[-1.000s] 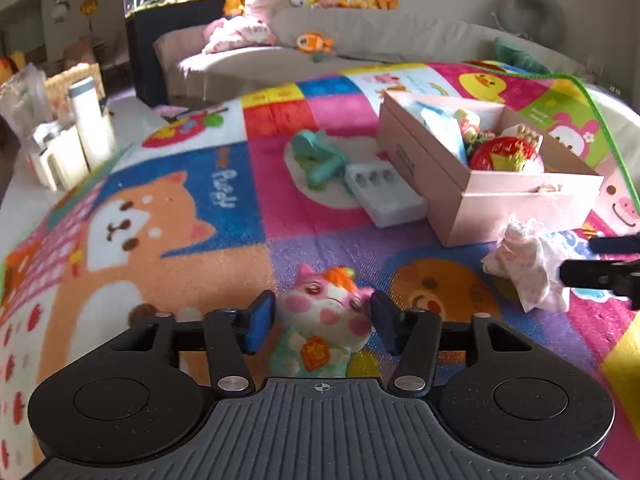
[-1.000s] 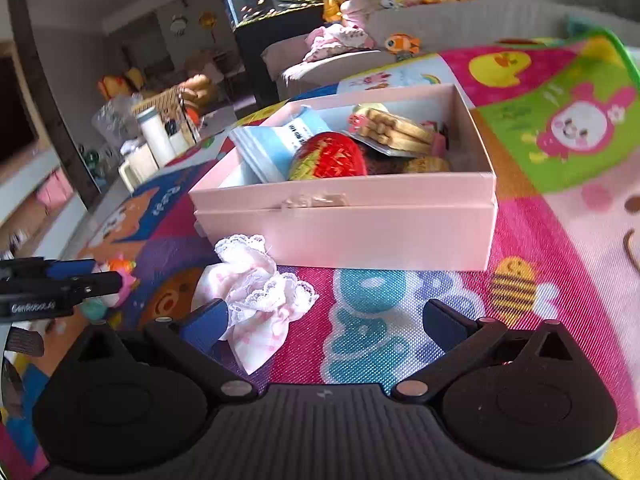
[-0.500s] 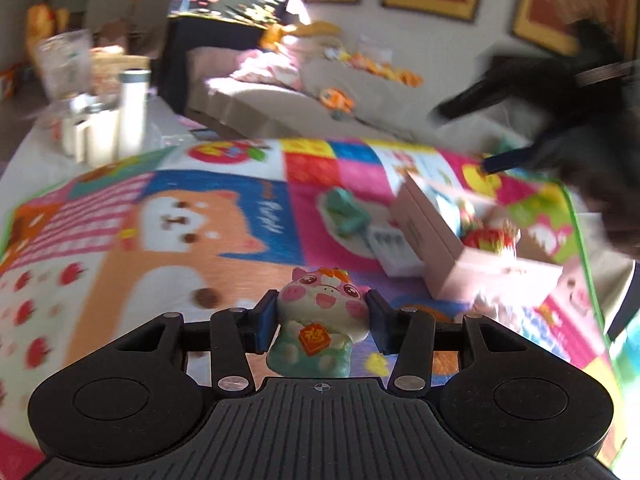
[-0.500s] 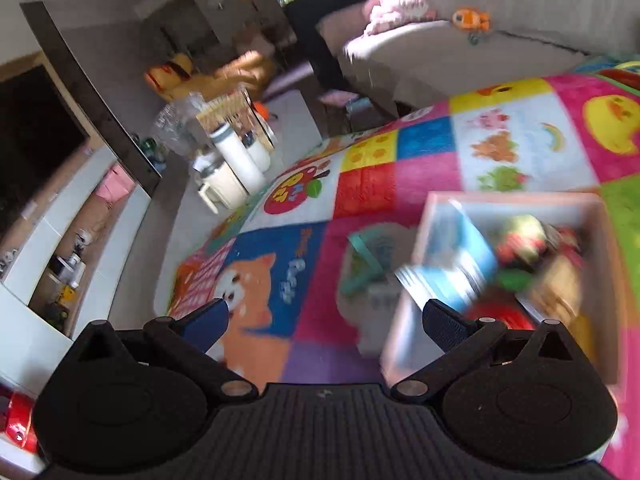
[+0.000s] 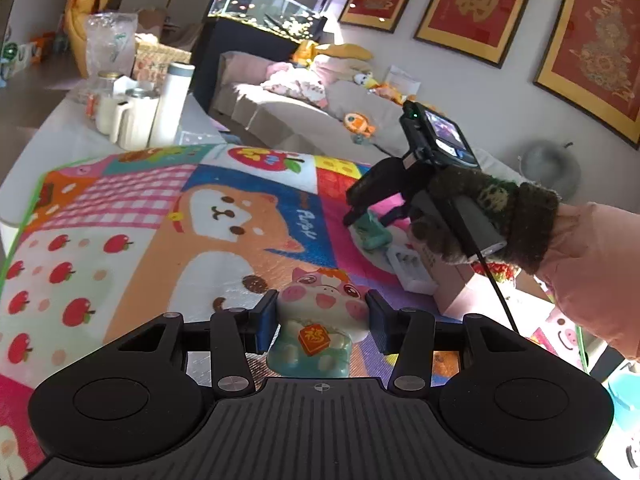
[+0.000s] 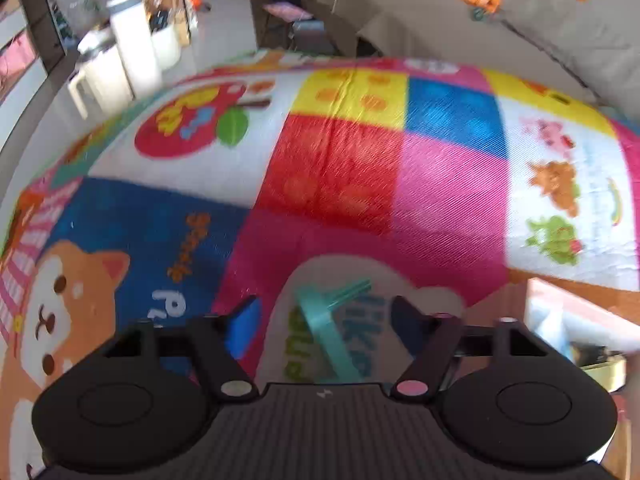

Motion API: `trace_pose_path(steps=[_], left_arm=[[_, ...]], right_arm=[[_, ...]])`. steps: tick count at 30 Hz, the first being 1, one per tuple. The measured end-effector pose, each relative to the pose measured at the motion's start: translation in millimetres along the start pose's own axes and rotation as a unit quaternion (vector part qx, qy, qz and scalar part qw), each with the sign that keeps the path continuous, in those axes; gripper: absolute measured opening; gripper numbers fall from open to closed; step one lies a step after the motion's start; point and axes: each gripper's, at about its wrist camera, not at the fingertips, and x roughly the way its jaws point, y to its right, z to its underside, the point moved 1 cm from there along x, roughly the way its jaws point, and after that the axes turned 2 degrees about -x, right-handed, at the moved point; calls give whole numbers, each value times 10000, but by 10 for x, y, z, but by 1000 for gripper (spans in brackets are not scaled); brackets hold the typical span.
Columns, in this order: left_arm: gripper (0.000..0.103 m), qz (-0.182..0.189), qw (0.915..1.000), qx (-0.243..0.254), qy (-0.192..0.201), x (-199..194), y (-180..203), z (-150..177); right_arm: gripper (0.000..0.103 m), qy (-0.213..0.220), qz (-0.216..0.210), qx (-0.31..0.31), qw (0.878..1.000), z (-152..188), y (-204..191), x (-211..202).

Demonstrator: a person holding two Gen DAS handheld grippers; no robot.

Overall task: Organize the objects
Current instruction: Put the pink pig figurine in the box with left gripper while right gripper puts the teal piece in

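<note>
A pink pig figurine (image 5: 320, 304) with a teal body is clamped between the blue pads of my left gripper (image 5: 322, 319), raised over the colourful play mat (image 5: 224, 216). My right gripper (image 6: 324, 318) points steeply down over a teal plastic toy (image 6: 318, 316) lying on the mat. Its jaws are closing, with the toy between them and gaps on both sides. From the left wrist camera, the right gripper (image 5: 354, 212) is held by a gloved hand (image 5: 480, 216) above the teal toy (image 5: 374, 234). A white cell tray (image 5: 412, 270) lies beside it.
The pink box (image 6: 560, 312) of collected items stands just right of the teal toy, partly hidden behind the gloved hand. White bottles and jugs (image 5: 160, 108) crowd the table's far left corner. A sofa (image 5: 304, 120) with soft toys lies beyond the mat.
My right gripper swung from the pink cloth beside the box over to the teal toy and narrowed its jaws. My left gripper carried the pig leftward and rolled.
</note>
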Motion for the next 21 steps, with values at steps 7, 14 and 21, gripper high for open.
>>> trace_pose_path(steps=[7, 14, 21], left_arm=[[51, -32, 9998, 54, -180, 91, 52, 87], [51, -84, 9994, 209, -250, 101, 233, 112], [51, 420, 9964, 532, -517, 239, 746, 81]], right_arm=[[14, 373, -730, -132, 9965, 221, -100, -405], [11, 686, -1974, -130, 9778, 1012, 49, -1321], [11, 1163, -1769, 216, 9771, 2098, 716, -2016]])
